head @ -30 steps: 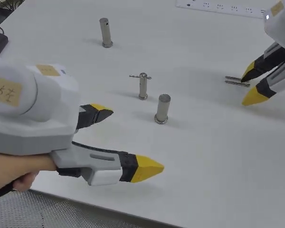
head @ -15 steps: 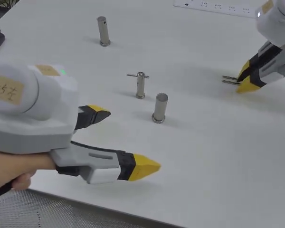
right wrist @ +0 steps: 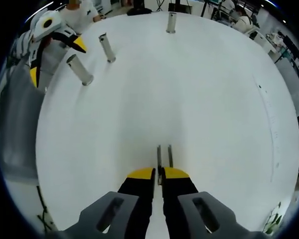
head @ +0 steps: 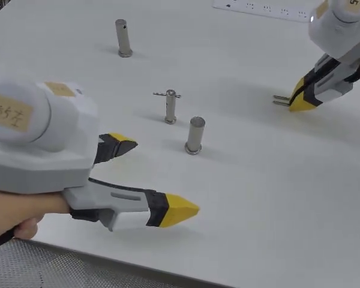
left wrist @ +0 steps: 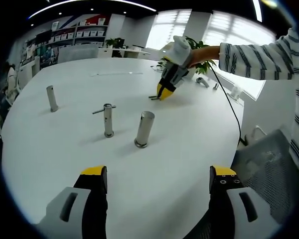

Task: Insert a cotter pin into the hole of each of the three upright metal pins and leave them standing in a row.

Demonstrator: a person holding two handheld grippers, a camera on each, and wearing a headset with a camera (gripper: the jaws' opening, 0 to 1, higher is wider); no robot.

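Three upright metal pins stand on the white table (head: 258,198). The far pin (head: 122,38) and the near pin (head: 195,135) are bare. The middle pin (head: 170,107) has a cotter pin through its top. My left gripper (head: 156,177) hovers open and holds nothing, near the front edge just left of the near pin (left wrist: 144,129). At the right, my right gripper (head: 299,103) has its tips down on the table and is shut on a cotter pin (right wrist: 160,155), whose thin rods (head: 280,99) stick out past the tips.
A white power strip (head: 264,8) lies along the table's far edge. The table's front edge runs just below my left gripper, with grey mesh (head: 42,270) under it. A striped sleeve (left wrist: 259,55) holds the right gripper.
My right gripper was open over the cotter pin one second ago; it has lowered onto it and shut. The left gripper has stayed open and still.
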